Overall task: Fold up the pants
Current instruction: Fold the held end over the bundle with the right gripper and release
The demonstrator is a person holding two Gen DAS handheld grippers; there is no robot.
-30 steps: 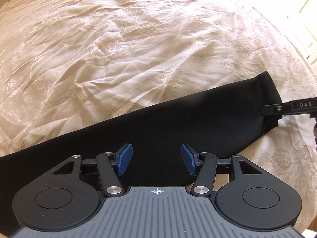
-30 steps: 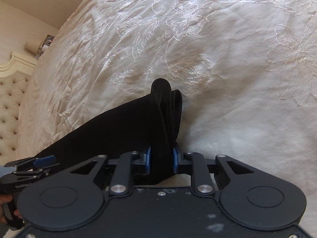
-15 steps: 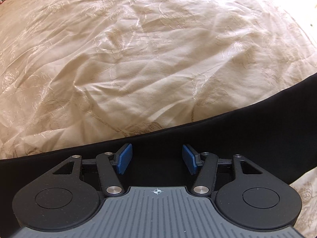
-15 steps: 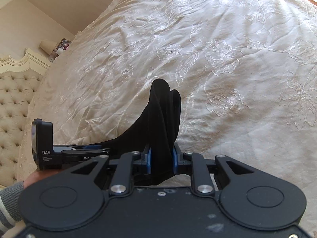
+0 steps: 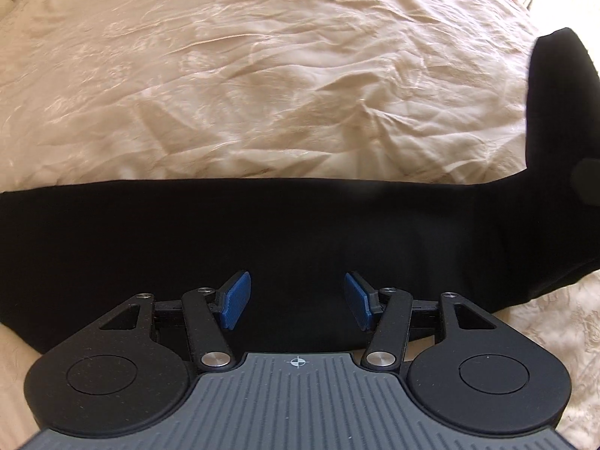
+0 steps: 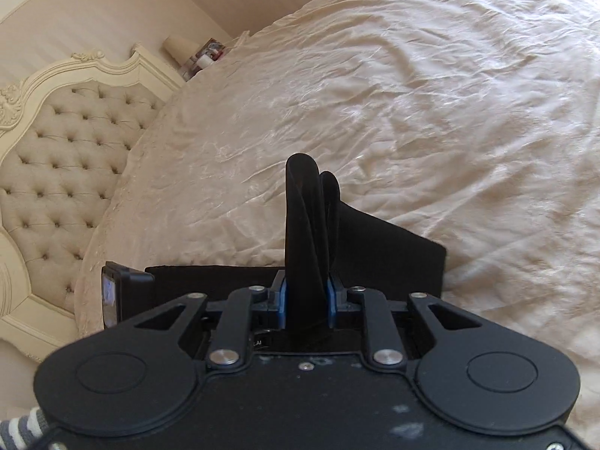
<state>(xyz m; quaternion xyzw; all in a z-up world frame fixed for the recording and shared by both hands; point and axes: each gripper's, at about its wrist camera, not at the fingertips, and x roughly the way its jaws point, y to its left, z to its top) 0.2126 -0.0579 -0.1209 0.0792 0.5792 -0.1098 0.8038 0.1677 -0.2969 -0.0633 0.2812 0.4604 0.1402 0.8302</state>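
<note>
Pinching a bunched end of the black pants (image 6: 307, 232) raised above the bed (image 6: 431, 93), the right hand-held gripper (image 6: 305, 302) should carry it level across while the left hand-held gripper (image 5: 296, 298), jaws apart and empty, hovers over the flat leg

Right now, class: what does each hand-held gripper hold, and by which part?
The right hand-held gripper pinches the black pants by a bunched end. The left hand-held gripper is open, holding nothing.
</note>
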